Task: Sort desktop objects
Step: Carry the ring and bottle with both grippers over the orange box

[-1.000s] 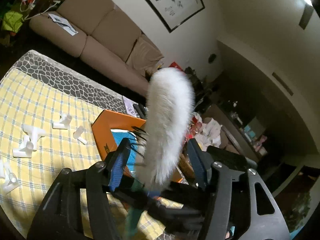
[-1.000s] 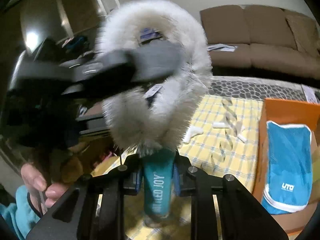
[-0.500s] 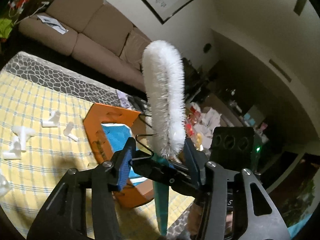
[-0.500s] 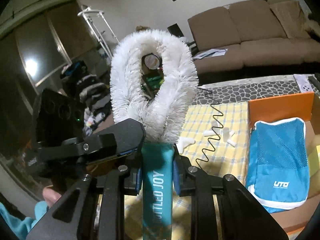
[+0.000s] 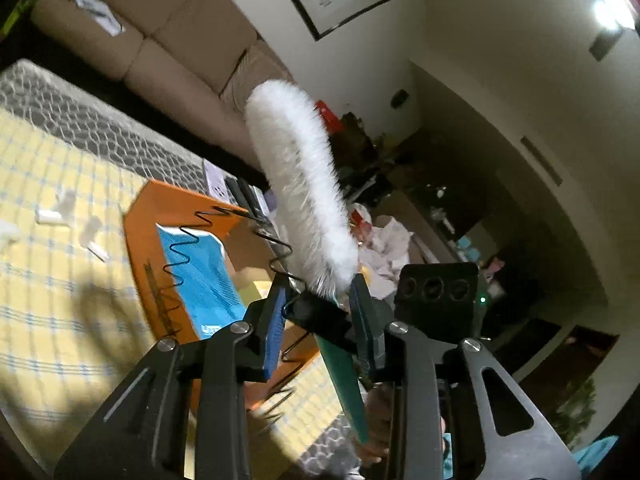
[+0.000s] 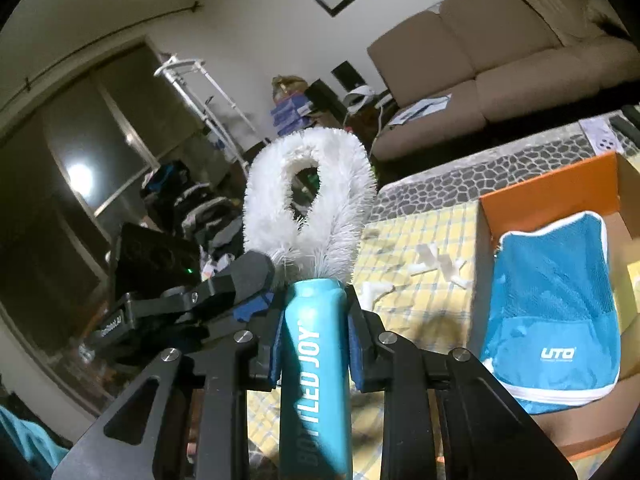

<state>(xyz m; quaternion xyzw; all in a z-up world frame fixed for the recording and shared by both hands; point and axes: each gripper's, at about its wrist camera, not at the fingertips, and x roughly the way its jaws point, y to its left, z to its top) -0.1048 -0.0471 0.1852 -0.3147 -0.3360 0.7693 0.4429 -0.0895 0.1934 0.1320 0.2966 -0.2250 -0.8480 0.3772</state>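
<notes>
A bottle brush with a white looped bristle head (image 6: 308, 204) and a teal handle (image 6: 316, 368) marked "BOTTLED JOY" is held up in the air. My right gripper (image 6: 314, 320) is shut on the handle. The brush also shows in the left wrist view (image 5: 300, 196). My left gripper (image 5: 320, 304) stands open around the base of the bristles, next to the right gripper's finger. A thin black wire spring (image 5: 208, 236) dangles from the brush base. An orange box (image 6: 548, 192) holds a blue mesh pouch (image 6: 552, 312).
A yellow checked cloth (image 5: 48, 272) covers the table. Several white pipe fittings (image 6: 436, 262) lie on it left of the box. A beige sofa (image 6: 500, 44) stands behind the table. A black camera block (image 5: 436, 288) sits on the right gripper.
The brush has moved away from both cameras and tilted. The black wire spring has swung out over the box. The left gripper's fingers stay open around the brush base.
</notes>
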